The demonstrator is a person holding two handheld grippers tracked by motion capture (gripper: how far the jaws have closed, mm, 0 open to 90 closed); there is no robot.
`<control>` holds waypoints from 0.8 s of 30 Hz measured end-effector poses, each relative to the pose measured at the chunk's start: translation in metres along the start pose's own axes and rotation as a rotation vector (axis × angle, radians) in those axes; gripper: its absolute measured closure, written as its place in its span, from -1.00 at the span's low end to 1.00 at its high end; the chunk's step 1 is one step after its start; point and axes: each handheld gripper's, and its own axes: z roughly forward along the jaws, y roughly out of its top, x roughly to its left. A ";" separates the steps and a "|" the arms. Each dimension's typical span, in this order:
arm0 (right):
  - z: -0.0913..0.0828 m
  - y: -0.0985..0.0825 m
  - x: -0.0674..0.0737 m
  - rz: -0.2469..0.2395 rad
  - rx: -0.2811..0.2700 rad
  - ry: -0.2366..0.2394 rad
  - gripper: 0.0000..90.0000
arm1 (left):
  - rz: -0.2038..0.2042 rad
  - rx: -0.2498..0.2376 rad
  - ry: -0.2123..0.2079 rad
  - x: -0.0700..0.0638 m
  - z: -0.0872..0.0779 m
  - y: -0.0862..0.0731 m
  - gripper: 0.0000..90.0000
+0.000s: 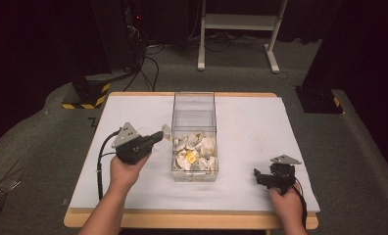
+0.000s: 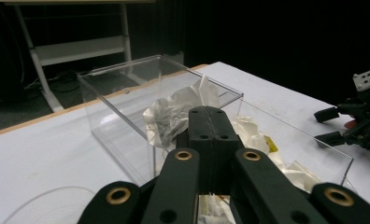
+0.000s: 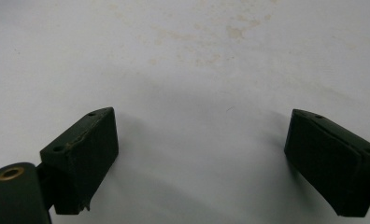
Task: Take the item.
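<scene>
At the left wall of the clear box (image 1: 194,128) on the desk (image 1: 133,196), the left gripper (image 2: 210,122) has its fingers pressed together on a crumpled white wrapper (image 2: 174,112). Right of the box, the right gripper (image 3: 199,158) rests low over the desk, fingers spread apart.

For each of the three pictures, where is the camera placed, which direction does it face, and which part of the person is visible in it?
High view: above the person's side, facing forward and down on the table; both forearms, left gripper, right gripper.
Left gripper view: rides on that gripper, facing the clear box; its jaws are pressed on crumpled paper.
Right gripper view: rides low, facing the bare tabletop; jaws wide apart.
Shared: the box and right gripper appear in both the high view and the left gripper view.
</scene>
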 end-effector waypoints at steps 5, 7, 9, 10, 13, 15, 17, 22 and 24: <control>0.000 0.000 0.000 0.000 0.000 0.000 -0.78 | -0.006 -0.008 0.019 0.007 -0.007 0.001 1.00; 0.000 0.000 0.000 0.000 0.000 0.000 -0.78 | -0.012 -0.012 0.034 0.012 -0.011 0.000 1.00; 0.000 0.000 0.000 0.000 0.000 0.000 -0.78 | -0.012 -0.013 0.038 0.014 -0.012 0.000 1.00; 0.000 0.000 0.000 0.000 0.000 0.000 -0.78 | -0.012 -0.015 0.046 0.017 -0.015 0.000 1.00; 0.000 0.000 0.000 0.000 0.000 0.000 -0.78 | -0.013 -0.016 0.053 0.020 -0.018 -0.001 1.00; 0.000 0.000 0.000 0.000 0.000 0.000 -0.78 | -0.019 -0.019 0.061 0.022 -0.020 -0.001 1.00; 0.000 0.000 0.000 -0.001 0.000 0.000 -0.78 | -0.022 -0.023 0.070 0.026 -0.024 -0.001 1.00; 0.000 0.000 0.000 0.000 0.000 0.000 -0.78 | -0.030 -0.024 0.084 0.032 -0.028 -0.003 1.00; 0.000 0.000 0.000 0.000 0.000 0.000 -0.78 | -0.033 -0.024 0.091 0.035 -0.030 -0.003 1.00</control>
